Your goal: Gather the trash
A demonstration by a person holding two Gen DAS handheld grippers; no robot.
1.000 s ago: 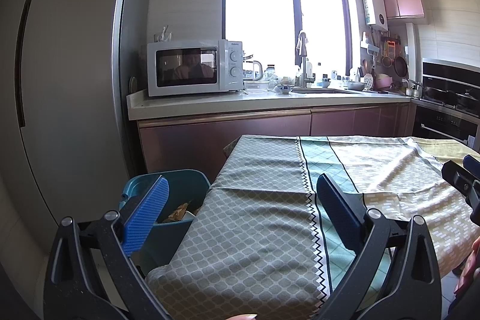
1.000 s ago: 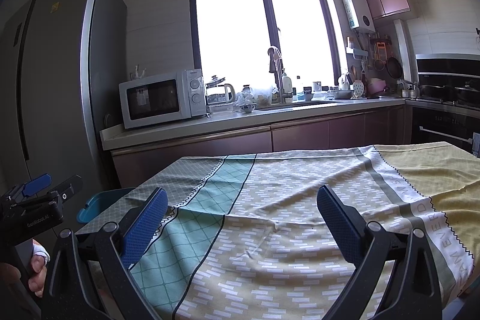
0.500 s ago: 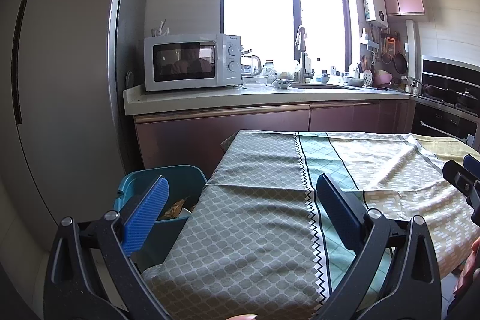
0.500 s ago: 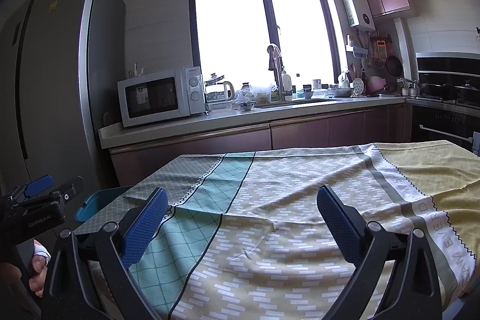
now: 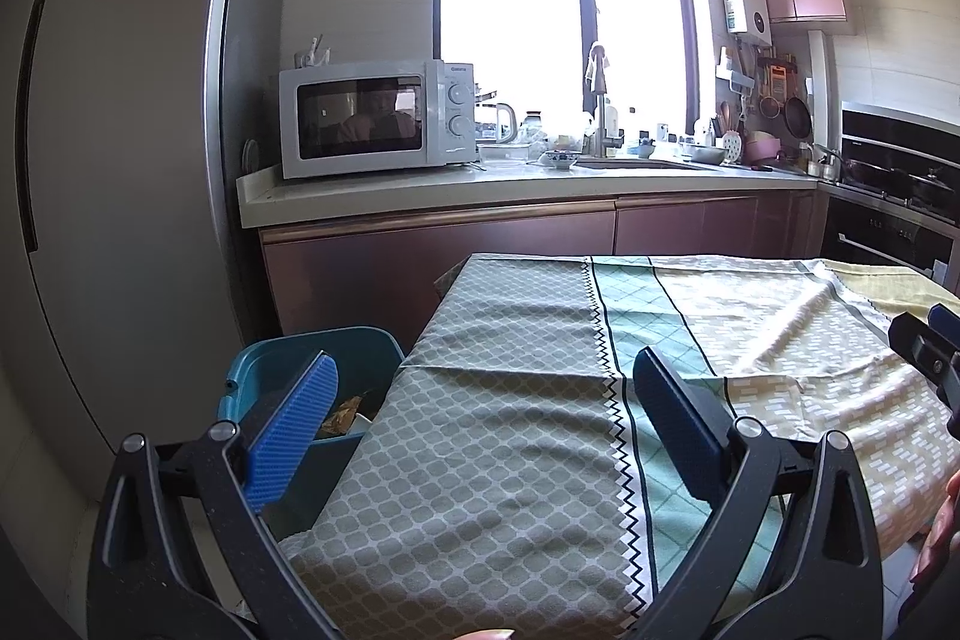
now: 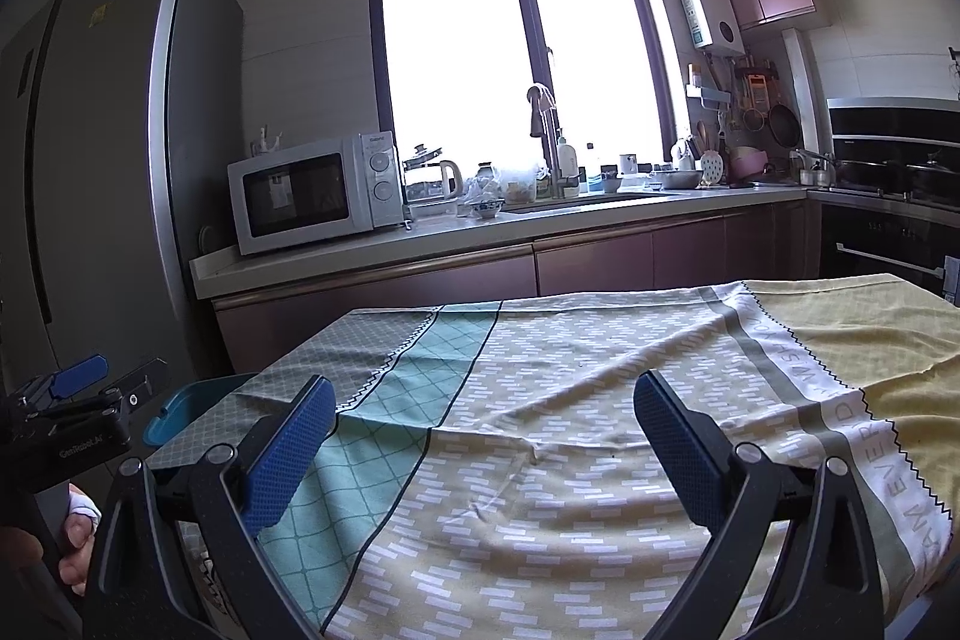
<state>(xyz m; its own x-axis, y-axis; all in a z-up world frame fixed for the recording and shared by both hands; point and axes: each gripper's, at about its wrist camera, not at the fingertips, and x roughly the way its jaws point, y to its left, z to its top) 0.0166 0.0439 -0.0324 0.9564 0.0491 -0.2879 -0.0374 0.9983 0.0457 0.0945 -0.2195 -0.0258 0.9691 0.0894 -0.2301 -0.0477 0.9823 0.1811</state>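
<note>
Left wrist view: left gripper (image 5: 483, 415) and right gripper (image 6: 483, 442) both gape empty over the bare tablecloth (image 5: 528, 436); check the teal bin (image 5: 288, 361) at the table's left for stray scraps.

Woven, matt cloth on the tablecloth (image 6: 576, 436), softly creased; smooth teal plastic on the bin (image 5: 354, 346); textured blue pads (image 5: 294, 436) set in matt black, faintly speckled plastic; brushed metal sheen on the fridge (image 5: 120, 160); glossy white, probably painted metal, on the microwave (image 5: 372, 118); satin cabinet fronts (image 6: 600, 268).
</note>
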